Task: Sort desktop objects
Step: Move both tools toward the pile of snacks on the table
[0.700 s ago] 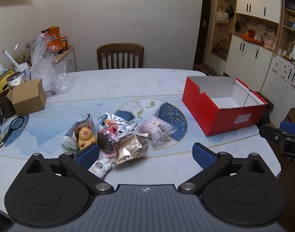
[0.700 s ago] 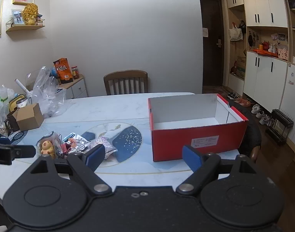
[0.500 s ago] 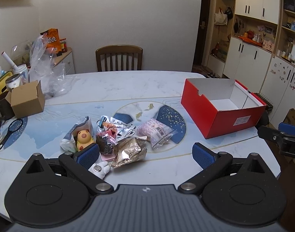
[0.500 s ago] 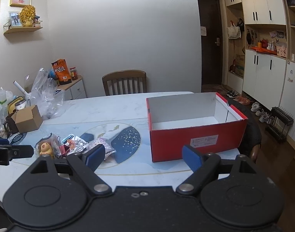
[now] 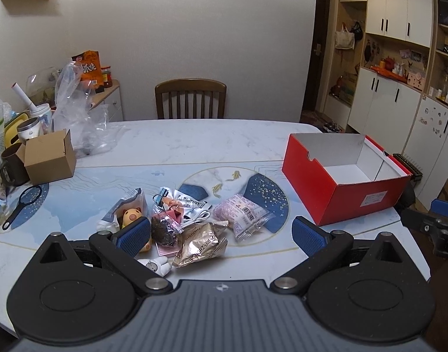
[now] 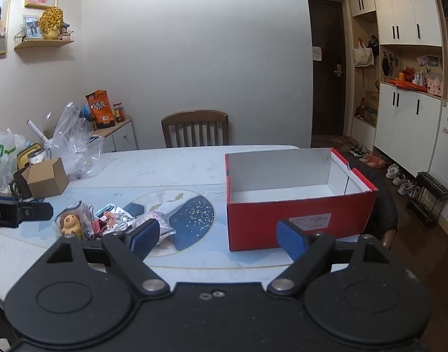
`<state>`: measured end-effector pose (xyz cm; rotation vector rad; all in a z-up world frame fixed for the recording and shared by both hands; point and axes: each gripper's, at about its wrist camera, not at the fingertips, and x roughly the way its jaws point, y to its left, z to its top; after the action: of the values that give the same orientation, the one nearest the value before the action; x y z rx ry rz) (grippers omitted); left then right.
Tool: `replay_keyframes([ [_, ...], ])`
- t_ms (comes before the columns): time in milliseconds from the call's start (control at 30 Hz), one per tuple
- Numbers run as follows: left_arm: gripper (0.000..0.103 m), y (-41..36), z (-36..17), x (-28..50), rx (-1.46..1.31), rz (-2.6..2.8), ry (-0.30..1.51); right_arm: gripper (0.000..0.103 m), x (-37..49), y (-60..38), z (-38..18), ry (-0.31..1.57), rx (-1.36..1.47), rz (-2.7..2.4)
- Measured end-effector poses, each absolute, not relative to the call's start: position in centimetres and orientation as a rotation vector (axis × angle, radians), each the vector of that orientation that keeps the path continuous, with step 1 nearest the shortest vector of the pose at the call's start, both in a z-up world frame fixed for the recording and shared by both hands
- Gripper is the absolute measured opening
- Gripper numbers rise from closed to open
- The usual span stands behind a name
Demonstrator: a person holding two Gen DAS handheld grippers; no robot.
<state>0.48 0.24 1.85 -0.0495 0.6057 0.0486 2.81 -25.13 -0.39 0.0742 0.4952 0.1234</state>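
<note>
A pile of small items lies mid-table: a yellow bear toy (image 5: 132,216), a dark snack packet (image 5: 164,228), a gold foil packet (image 5: 199,246), a pink wrapped packet (image 5: 241,215), a white cable packet (image 5: 191,206) and a small white figure (image 5: 156,264). An open, empty red shoebox (image 5: 345,202) stands at the right. My left gripper (image 5: 222,236) is open and empty, held above the near side of the pile. My right gripper (image 6: 218,239) is open and empty, held before the red box (image 6: 297,220), with the pile (image 6: 106,220) to its left.
A brown cardboard box (image 5: 49,158), mugs, a clear plastic bag (image 5: 80,123) and a black magnifier (image 5: 23,202) sit at the table's left. A wooden chair (image 5: 190,99) stands behind the table. The table edge runs just below both grippers.
Both grippers have drawn back and risen slightly, so the pile and the red box look a little farther away. Both stay open and empty.
</note>
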Motion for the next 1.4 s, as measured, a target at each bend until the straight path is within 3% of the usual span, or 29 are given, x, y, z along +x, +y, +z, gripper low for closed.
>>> replay_keyframes([
  [600,0.103,3.6,0.9,1.5,-0.034,0.114,0.6,0.087,5.2,-23.2,-1.6,0.544,0.04,0.169],
  [1400,0.102,16.1,-4.8,11.2,-0.026,0.115,0.727,0.086,16.7,-12.9,-6.8,0.682,-0.013,0.216],
])
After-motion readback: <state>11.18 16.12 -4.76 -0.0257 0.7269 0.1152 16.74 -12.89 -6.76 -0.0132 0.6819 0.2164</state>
